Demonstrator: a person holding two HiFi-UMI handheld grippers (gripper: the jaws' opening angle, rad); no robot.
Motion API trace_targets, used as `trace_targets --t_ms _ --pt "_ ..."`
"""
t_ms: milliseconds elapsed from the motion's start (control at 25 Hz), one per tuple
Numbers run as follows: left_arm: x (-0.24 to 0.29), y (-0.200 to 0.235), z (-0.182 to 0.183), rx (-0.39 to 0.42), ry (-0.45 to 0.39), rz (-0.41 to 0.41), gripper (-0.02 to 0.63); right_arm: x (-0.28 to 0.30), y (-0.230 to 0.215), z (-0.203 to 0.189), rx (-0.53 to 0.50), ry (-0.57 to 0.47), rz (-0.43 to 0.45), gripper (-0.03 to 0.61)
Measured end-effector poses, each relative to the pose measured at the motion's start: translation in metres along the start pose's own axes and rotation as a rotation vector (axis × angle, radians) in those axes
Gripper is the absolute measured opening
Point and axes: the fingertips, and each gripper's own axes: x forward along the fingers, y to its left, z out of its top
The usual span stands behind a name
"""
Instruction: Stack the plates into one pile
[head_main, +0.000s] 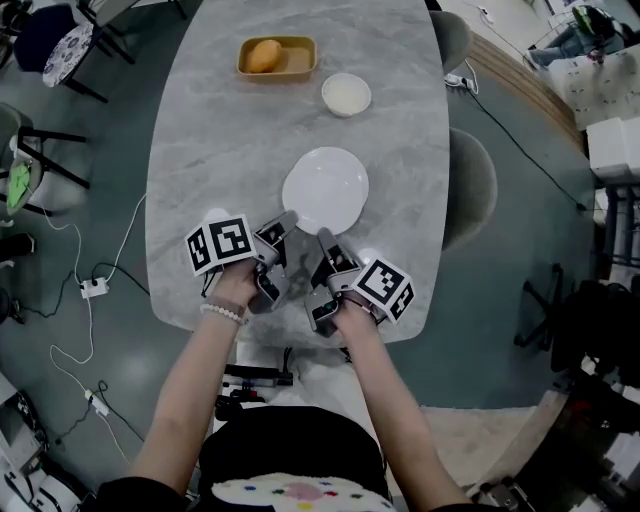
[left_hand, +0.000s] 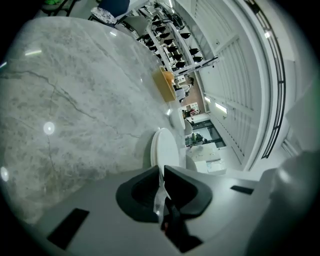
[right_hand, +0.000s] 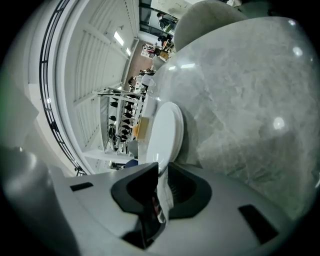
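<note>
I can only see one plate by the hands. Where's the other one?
In the head view the small plate sits at the far end of the table, just right of the tray and beyond the big plate.

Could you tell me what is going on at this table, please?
A person is working on the large white plate with both tools: the left hand-held gripper and the right hand-held gripper each pinch its near rim. The small white dish sits apart, farther up the grey table, beside a wooden tray holding an orange round item. Nothing is stacked yet.
</note>
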Motion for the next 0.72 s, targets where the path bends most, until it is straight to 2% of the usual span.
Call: trace_targets --t_ms 160,720 --pt "0.015 0.002 0.017 -0.001 -0.008 0.015 0.040 0.018 0.002 0.013 -0.012 0.015 -0.016 0.047" --pt "0.010 -0.024 0.030 0.071 -0.080 -0.053 0.038 0.017 0.026 0.024 -0.084 0.002 0.040 0.052"
